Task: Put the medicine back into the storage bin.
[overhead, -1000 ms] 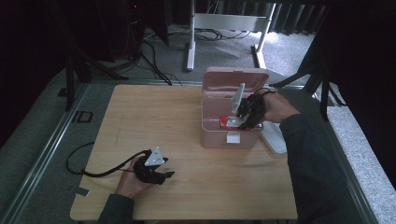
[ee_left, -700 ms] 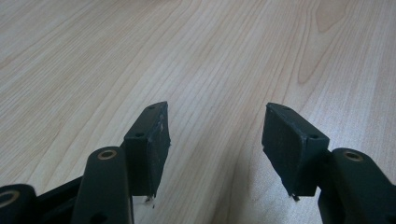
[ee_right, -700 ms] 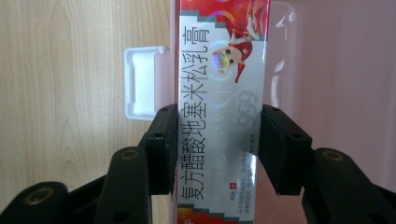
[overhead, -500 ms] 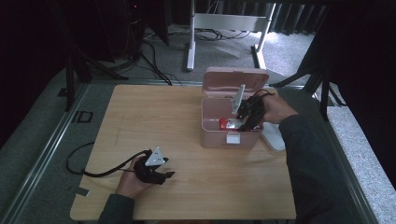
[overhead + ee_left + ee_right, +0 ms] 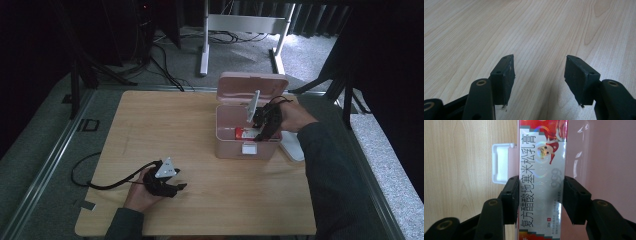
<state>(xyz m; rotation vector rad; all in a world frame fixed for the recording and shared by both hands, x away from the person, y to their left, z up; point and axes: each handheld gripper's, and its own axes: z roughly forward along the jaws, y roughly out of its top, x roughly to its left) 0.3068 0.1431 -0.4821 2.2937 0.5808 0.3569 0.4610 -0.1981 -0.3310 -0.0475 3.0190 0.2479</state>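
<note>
A pink plastic box (image 5: 245,145) stands on the wooden table with its lid (image 5: 252,86) raised. My right gripper (image 5: 260,131) reaches into it from the right and is shut on a red and silver carton (image 5: 243,133). In the right gripper view both pads press the long sides of the carton (image 5: 541,157), which carries printed characters and a cartoon figure, with the right gripper (image 5: 540,195) around its lower half. My left gripper (image 5: 177,186) rests low on the table near the front left. Its jaws stand open over bare wood in the left gripper view (image 5: 540,75).
A white latch (image 5: 248,148) sits on the pink box's front wall and also appears beside the carton as the white latch (image 5: 500,163). A flat white object (image 5: 292,147) lies just right of the box. A black cable (image 5: 95,182) trails left from the left gripper.
</note>
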